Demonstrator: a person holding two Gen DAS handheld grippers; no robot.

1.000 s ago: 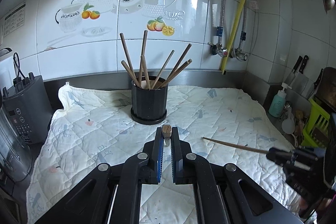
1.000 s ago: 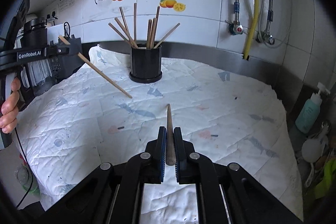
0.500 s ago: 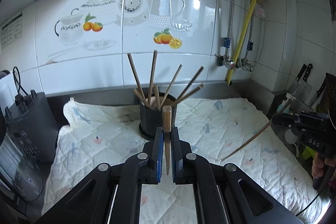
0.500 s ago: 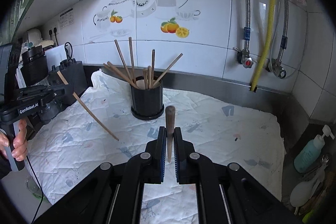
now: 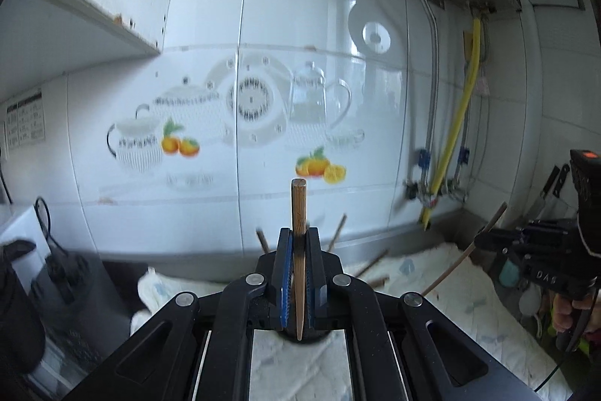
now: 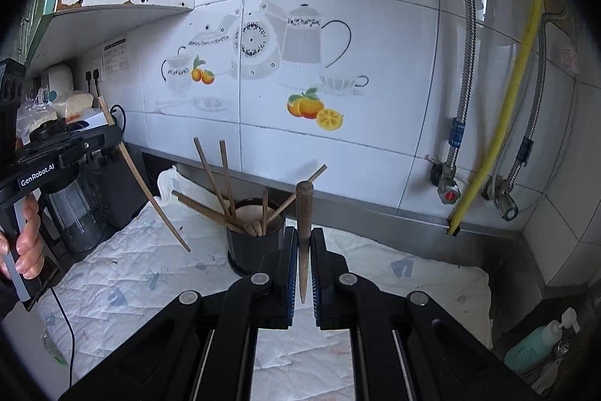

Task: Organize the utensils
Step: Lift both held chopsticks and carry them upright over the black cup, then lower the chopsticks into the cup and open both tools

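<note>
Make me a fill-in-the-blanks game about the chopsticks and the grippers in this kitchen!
1. Each gripper is shut on one ____.
2. The black holder with the other chopsticks stands on a white quilted ____.
3. The long hose running down the wall, beside the metal ones, is coloured ____.
4. The fruit painted on the wall tiles is ____.

Missing words: chopstick; cloth; yellow; oranges

Black holder (image 5: 300,335) mostly behind left tongs (image 5: 299,282)
</note>
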